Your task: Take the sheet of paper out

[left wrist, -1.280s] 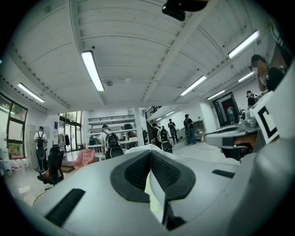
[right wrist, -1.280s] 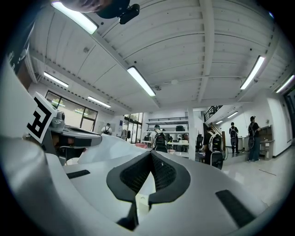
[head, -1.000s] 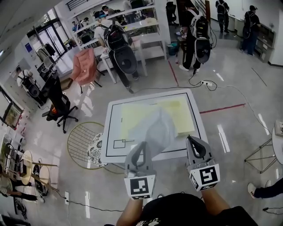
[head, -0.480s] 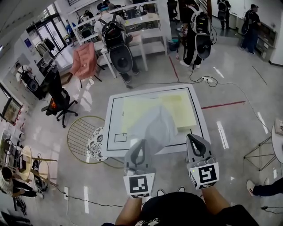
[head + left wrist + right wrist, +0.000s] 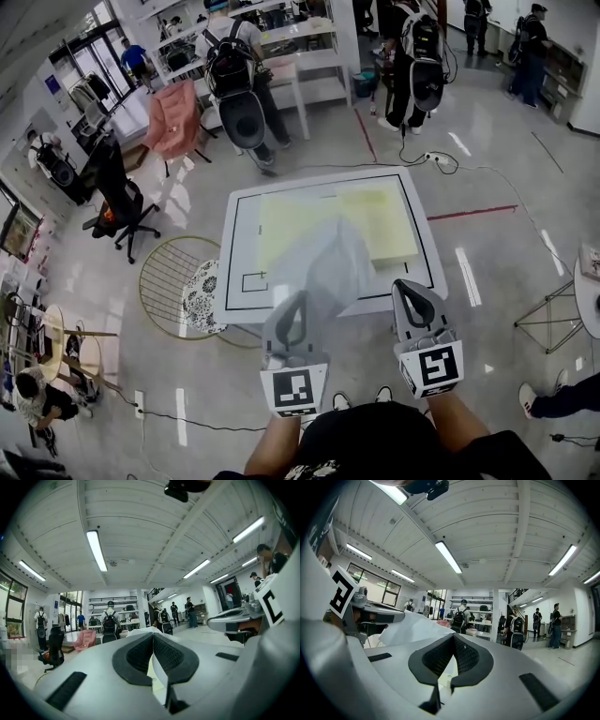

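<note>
Left gripper: jaws pressed together, pinching the near edge of one sheet of paper; the left gripper view shows the white edge caught between the pads. The sheet rises off the one white table. Its long axis runs far to near, and its near end is lifted toward the left gripper. A yellow stack lies flat, far right on the table. Right gripper: jaws closed, nothing between them, just right of the sheet. Grippers counted: two.

sheet of paper – near edge hidden behind left gripper; table front edge partly covered by it – bystander cut off at right, only a leg shows
</note>
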`<state>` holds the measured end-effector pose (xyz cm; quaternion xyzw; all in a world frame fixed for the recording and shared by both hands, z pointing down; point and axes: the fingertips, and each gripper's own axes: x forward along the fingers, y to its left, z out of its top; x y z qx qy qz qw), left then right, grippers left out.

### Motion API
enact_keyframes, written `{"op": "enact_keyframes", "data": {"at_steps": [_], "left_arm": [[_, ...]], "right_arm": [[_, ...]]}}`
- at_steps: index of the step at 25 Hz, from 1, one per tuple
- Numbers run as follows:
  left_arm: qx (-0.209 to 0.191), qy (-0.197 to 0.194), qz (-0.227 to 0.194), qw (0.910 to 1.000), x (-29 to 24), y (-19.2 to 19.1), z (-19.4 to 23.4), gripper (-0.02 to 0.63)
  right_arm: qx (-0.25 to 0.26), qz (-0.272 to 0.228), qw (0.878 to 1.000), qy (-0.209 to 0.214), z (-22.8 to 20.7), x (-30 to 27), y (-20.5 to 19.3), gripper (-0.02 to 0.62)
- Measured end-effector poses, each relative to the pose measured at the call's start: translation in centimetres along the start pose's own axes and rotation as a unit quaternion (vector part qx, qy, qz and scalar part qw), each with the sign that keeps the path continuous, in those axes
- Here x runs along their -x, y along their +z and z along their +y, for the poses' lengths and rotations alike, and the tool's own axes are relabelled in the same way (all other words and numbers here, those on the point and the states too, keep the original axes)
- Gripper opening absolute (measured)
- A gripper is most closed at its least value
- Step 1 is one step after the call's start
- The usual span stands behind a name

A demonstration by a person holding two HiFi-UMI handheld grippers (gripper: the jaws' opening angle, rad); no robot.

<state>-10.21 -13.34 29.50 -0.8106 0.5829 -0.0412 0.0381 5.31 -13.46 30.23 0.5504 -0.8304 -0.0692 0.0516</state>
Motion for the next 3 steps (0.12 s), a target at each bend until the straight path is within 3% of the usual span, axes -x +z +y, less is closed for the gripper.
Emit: {"op": "enact_keyframes", "data": {"at_steps": [3], "left_arm": [[0.003,-0.001,0.001,1.0,0.16,-0.09,0.12,0.003]], "right_arm": [[-0.001,0.007,1.0,-0.002,0.24,0.08,-0.26,-0.008]]}}
